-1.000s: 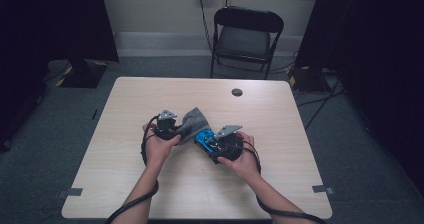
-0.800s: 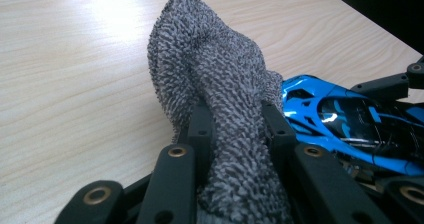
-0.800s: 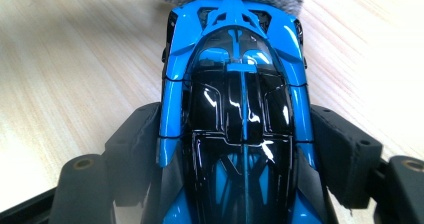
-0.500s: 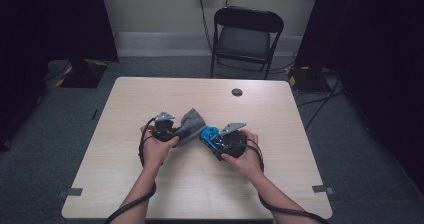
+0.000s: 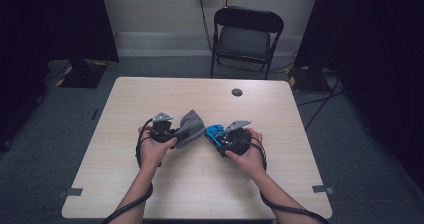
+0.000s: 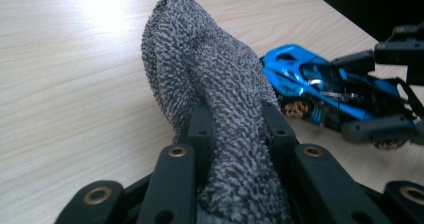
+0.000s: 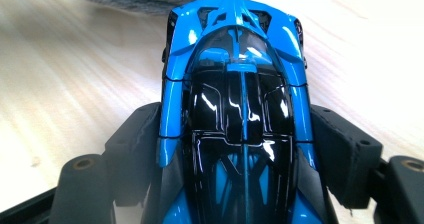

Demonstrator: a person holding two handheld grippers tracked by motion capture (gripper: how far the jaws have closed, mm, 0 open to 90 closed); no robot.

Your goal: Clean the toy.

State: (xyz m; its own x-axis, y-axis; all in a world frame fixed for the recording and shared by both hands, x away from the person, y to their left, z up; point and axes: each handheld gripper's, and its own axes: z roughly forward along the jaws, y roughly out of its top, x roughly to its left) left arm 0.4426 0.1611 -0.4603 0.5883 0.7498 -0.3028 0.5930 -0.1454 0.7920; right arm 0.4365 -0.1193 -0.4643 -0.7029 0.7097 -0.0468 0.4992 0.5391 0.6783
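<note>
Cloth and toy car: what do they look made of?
The cloth looks like grey microfibre or terry, matte, going by its nubby looped pile and soft folds where the left claw pinches it. The car looks like hard plastic or painted metal, which one I cannot tell: glossy blue and black panels with sharp highlights. The table looks like pale wood-grain laminate.

Toy car rear cut off.

Grey cloth beside blue toy car (glossy)
</note>
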